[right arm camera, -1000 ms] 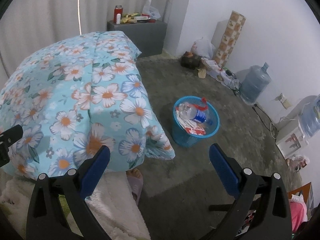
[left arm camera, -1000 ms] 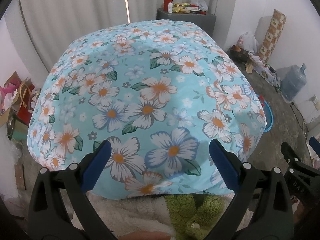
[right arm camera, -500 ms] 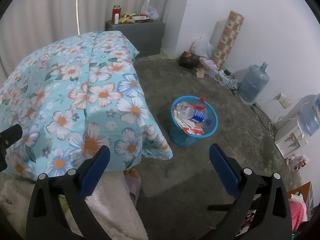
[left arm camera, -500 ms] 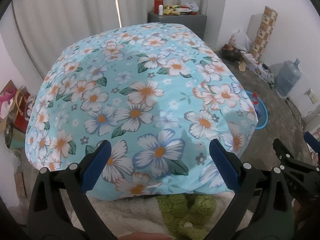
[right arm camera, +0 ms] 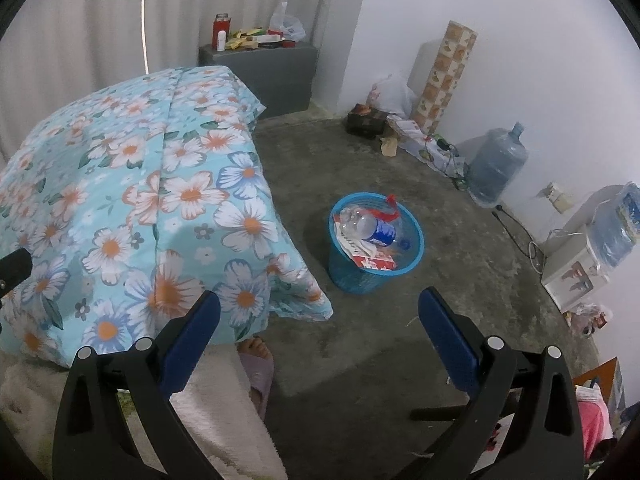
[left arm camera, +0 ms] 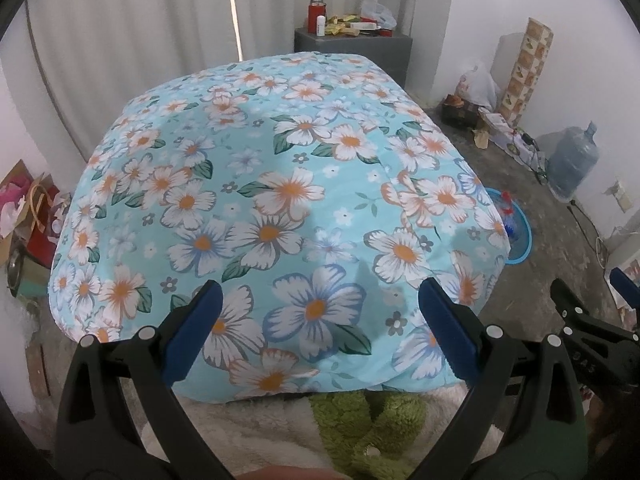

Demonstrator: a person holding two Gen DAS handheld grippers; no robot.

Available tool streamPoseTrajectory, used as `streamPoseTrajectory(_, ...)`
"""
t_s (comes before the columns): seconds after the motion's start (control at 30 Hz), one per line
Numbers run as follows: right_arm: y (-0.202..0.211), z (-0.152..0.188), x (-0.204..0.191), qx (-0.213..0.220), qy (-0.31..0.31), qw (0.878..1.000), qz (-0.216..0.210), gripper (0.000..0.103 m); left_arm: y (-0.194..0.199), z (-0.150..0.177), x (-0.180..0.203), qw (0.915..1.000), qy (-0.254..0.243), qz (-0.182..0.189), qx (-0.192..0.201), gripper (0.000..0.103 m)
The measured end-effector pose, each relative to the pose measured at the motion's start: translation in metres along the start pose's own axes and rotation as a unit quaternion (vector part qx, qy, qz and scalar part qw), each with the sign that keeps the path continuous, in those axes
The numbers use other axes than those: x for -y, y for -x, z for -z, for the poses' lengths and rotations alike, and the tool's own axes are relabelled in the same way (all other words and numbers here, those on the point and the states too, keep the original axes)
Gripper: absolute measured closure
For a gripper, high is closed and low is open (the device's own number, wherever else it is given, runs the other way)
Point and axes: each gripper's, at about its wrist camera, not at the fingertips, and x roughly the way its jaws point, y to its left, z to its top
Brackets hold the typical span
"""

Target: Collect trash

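Both jaws stood wide and empty: the left gripper (left arm camera: 318,316) above the floral bedspread (left arm camera: 280,216), the right gripper (right arm camera: 320,316) above the concrete floor (right arm camera: 400,340). The blue basket (right arm camera: 374,276), beside the bed, held a plastic bottle (right arm camera: 370,228) and wrappers.

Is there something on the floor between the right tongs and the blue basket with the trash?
Nothing visible. From the right tongs, the concrete floor lies bare up to the basket. The flowered bedcover hangs to the left of that path, apart from the basket. Both tongs are open and hold nothing.
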Motion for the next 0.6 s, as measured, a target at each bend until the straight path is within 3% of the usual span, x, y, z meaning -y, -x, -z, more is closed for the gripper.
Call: streamPoseTrajectory(0.6,0.008,-0.008,0.016,0.018,-0.02,1.0,0.011,0.007,-0.002,-0.001,-0.008,0.9999,0.012,-0.01,-0.004,0.009)
